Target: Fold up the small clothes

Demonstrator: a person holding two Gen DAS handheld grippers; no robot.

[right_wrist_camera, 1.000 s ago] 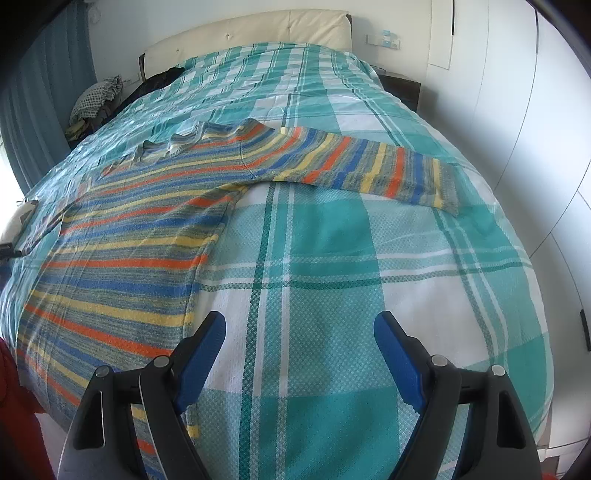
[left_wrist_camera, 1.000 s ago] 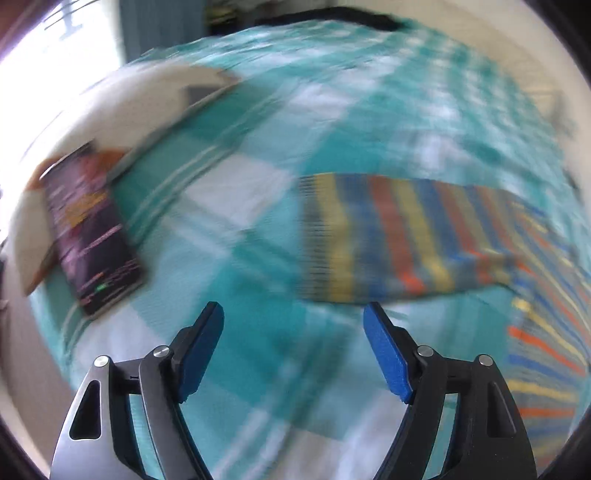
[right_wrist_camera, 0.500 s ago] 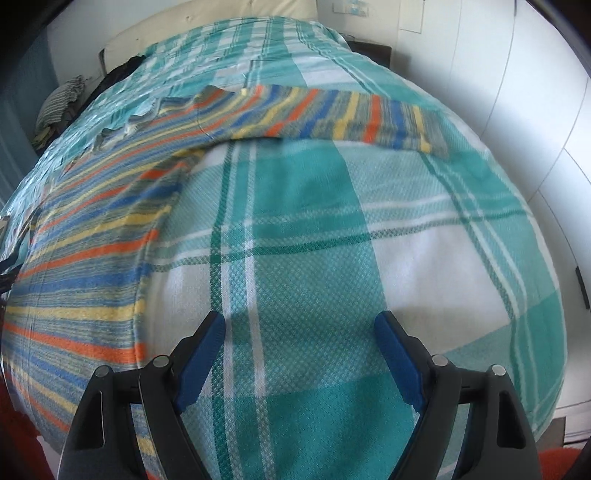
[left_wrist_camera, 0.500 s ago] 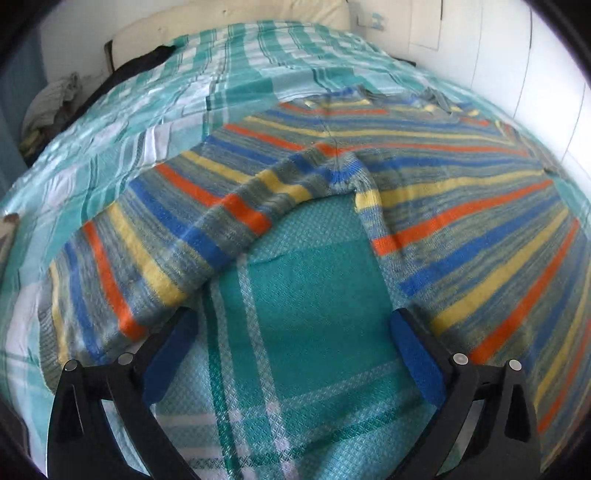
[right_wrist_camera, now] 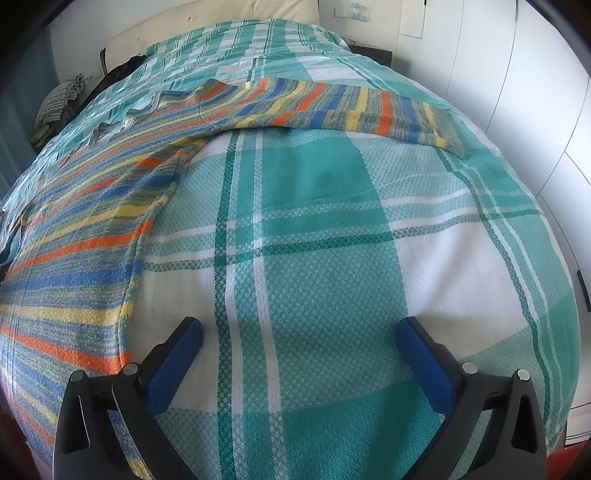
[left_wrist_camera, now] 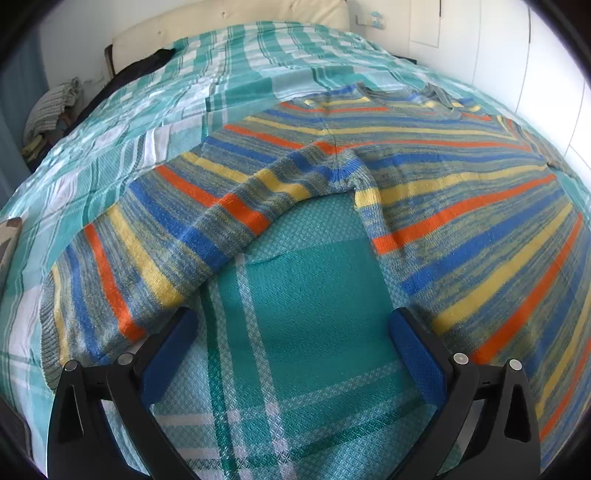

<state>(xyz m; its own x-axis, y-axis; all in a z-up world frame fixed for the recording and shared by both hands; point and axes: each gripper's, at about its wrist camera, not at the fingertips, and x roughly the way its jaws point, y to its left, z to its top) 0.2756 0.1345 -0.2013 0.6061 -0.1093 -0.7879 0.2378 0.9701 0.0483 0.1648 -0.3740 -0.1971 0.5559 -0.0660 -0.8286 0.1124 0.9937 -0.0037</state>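
Observation:
A knitted sweater with blue, yellow and orange stripes lies spread flat on the teal checked bedspread. Its left sleeve runs out to the left. My left gripper stands wide open over the bare bedspread under the armpit, one fingertip near the sleeve and the other near the body's side edge, holding nothing. In the right wrist view the sweater's body lies at left and its other sleeve stretches across the far side. My right gripper is opening over bare bedspread, with nothing between its jaws.
A cream headboard closes the far end of the bed. Dark clothing and a checked cloth pile lie at the far left. White wardrobe doors stand along the right side, with a dark nightstand beside the bed.
The left view swung from the bed's edge, with a dark flat object on it, over to the sweater's sleeve and armpit, and its jaws widened. The right gripper sank toward the bedspread and its jaws widened.

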